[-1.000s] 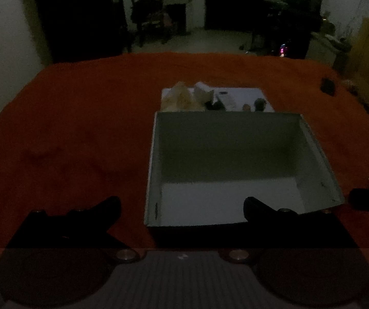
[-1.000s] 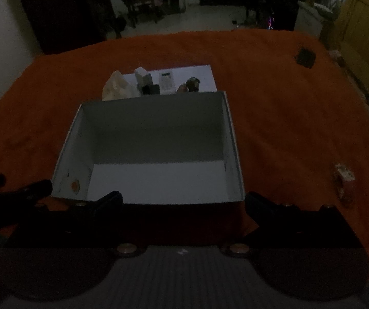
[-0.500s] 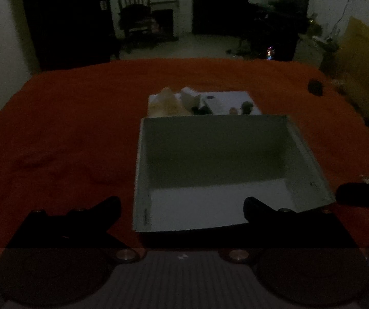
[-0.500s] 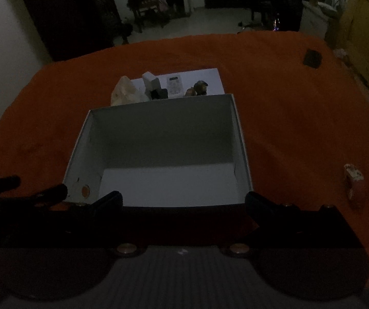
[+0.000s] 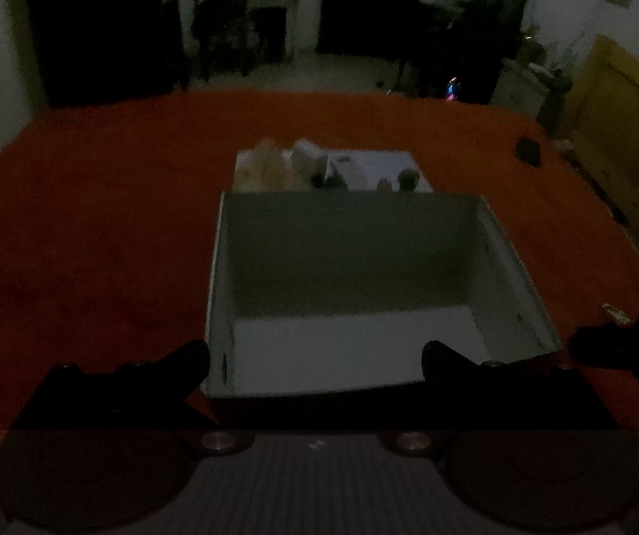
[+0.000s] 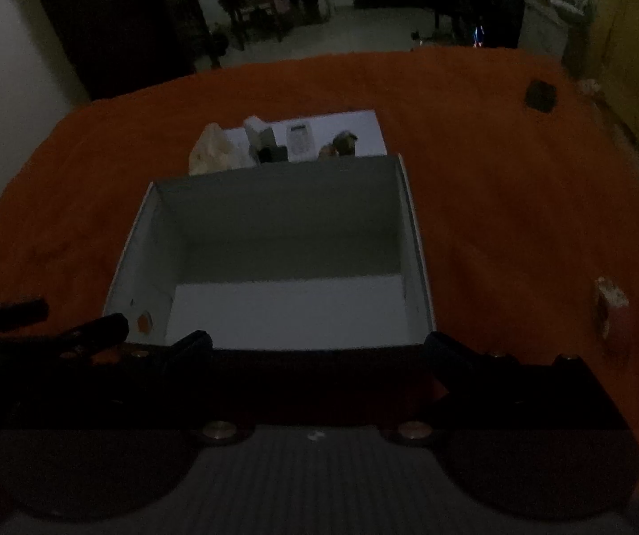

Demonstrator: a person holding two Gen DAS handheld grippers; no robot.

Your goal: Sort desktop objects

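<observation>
An empty white open box (image 5: 355,347) (image 6: 284,307) sits on the orange cloth just ahead of both grippers. Behind it a white sheet (image 6: 333,127) carries small objects: a pale crumpled lump (image 6: 212,154) (image 5: 266,169), a white block (image 6: 257,131), a small dark cube (image 6: 272,154), a calculator-like card (image 6: 299,138) and a brownish figure (image 6: 342,145). My left gripper (image 5: 315,359) is open and empty at the box's near edge. My right gripper (image 6: 315,347) is open and empty at the box's near edge. The left gripper's fingers (image 6: 96,327) show at the right view's left edge.
The orange cloth (image 5: 96,245) covers the whole table. A small dark object (image 6: 541,96) (image 5: 528,151) lies far right. A small reddish-white item (image 6: 609,307) lies on the cloth right of the box. Chairs and furniture stand beyond the table's far edge.
Both views have shifted slightly: the box sits further left in the left wrist view and further right in the right wrist view. Both grippers stay open.
</observation>
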